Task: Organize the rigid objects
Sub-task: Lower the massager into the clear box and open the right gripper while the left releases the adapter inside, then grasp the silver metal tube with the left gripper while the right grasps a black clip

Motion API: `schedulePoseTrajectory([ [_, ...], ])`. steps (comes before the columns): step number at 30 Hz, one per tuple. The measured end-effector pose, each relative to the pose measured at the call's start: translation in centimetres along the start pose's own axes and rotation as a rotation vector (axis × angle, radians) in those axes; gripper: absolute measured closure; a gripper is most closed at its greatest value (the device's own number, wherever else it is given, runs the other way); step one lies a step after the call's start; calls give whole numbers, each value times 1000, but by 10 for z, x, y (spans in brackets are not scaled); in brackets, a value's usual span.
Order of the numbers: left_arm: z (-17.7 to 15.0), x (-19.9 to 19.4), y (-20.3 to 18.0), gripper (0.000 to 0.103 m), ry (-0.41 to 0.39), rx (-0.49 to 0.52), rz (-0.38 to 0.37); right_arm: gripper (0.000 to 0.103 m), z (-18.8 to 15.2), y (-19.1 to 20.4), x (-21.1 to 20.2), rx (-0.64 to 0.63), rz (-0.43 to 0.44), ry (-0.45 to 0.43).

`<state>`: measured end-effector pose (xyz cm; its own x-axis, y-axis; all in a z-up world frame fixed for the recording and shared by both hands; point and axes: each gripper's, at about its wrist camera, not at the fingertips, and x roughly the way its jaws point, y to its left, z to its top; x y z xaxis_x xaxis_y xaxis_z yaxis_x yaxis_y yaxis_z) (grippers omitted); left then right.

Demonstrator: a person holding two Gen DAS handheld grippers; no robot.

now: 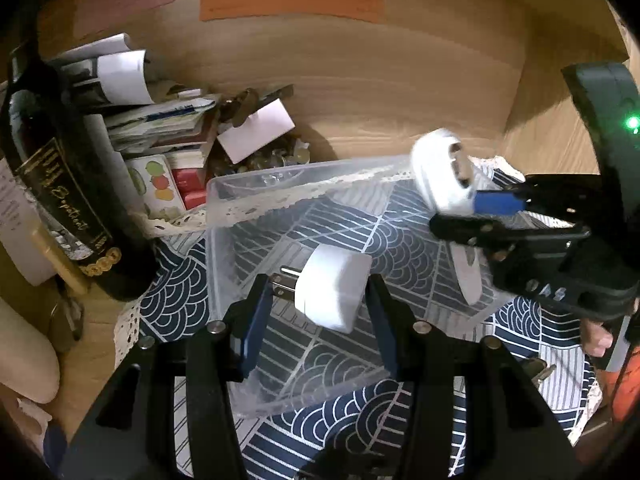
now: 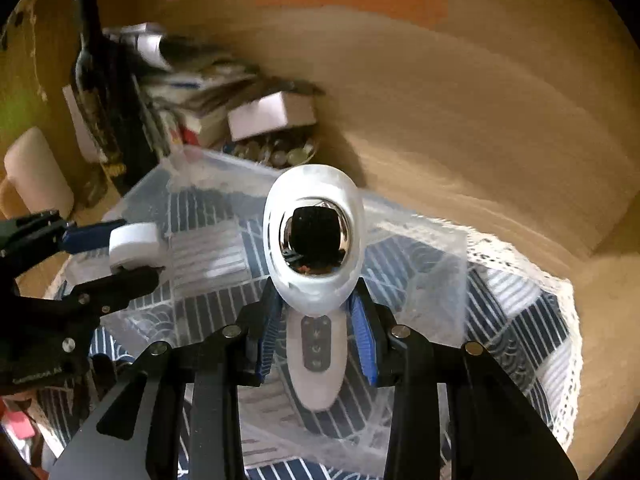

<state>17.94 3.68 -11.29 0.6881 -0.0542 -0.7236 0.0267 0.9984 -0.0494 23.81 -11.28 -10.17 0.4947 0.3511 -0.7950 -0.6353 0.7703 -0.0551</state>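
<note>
My left gripper (image 1: 320,292) is shut on a white plug adapter (image 1: 334,286), its metal prongs pointing left, held above a clear plastic bin (image 1: 256,184). The adapter also shows in the right wrist view (image 2: 134,246) between the left fingers. My right gripper (image 2: 316,300) is shut on a white handheld device (image 2: 316,276) with a chrome oval head and grey buttons, held over the same bin (image 2: 420,240). In the left wrist view that device (image 1: 444,176) hangs over the bin's right side in the right gripper (image 1: 480,212).
The bin stands on a blue-and-white patterned cloth (image 1: 340,420) on a wooden shelf. At the left are a dark wine bottle (image 1: 52,168), a stack of papers and books (image 1: 160,120), a white card (image 1: 256,130) and a dish of coins (image 2: 276,152).
</note>
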Motion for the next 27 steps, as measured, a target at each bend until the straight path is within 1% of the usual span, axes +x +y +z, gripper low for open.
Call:
schedulePoseTrajectory([
  [3, -1, 5, 2, 55, 18, -1, -2, 72, 1, 6, 14, -22, 13, 37],
  [6, -1, 6, 1, 55, 20, 5, 9, 72, -1, 10, 25, -27, 27, 72],
  [8, -1, 6, 0, 55, 20, 7, 11, 70, -2, 10, 28, -4, 46, 90],
  [9, -1, 6, -1, 55, 18, 8, 15, 70, -2, 8, 28, 19, 71, 93],
  [11, -1, 4, -1, 55, 13, 11, 22, 70, -2, 6, 22, 36, 88, 83],
  [15, 1, -6, -2, 55, -3, 3, 20, 70, -3, 7, 2, 37, 75, 45],
  [17, 1, -17, -3, 55, -29, 4, 24, 70, -2, 8, -10, 41, 68, 19],
  [18, 2, -23, -3, 55, -41, 4, 25, 68, -3, 9, -20, 42, 63, -3],
  [19, 2, -27, -4, 54, -51, 4, 23, 64, -4, 9, -28, 41, 56, -19],
  [20, 2, -33, -5, 51, -59, 5, 20, 61, -5, 9, -35, 41, 46, -37],
  [21, 1, -40, -6, 46, -73, 6, 18, 54, -8, 10, -46, 39, 27, -62],
  [22, 0, -45, -6, 42, -84, 6, 17, 48, -10, 11, -55, 38, 16, -81],
  [23, -1, -52, -8, 37, -97, 7, 19, 44, -13, 12, -62, 38, 10, -96],
  [24, -4, -59, -9, 32, -113, 9, 23, 36, -16, 13, -69, 39, 0, -112],
  [25, -6, -63, -10, 30, -119, 12, 26, 29, -18, 14, -75, 42, -10, -124],
  [27, -13, -73, -11, 18, -131, 13, 24, 21, -25, 16, -86, 50, -26, -144],
])
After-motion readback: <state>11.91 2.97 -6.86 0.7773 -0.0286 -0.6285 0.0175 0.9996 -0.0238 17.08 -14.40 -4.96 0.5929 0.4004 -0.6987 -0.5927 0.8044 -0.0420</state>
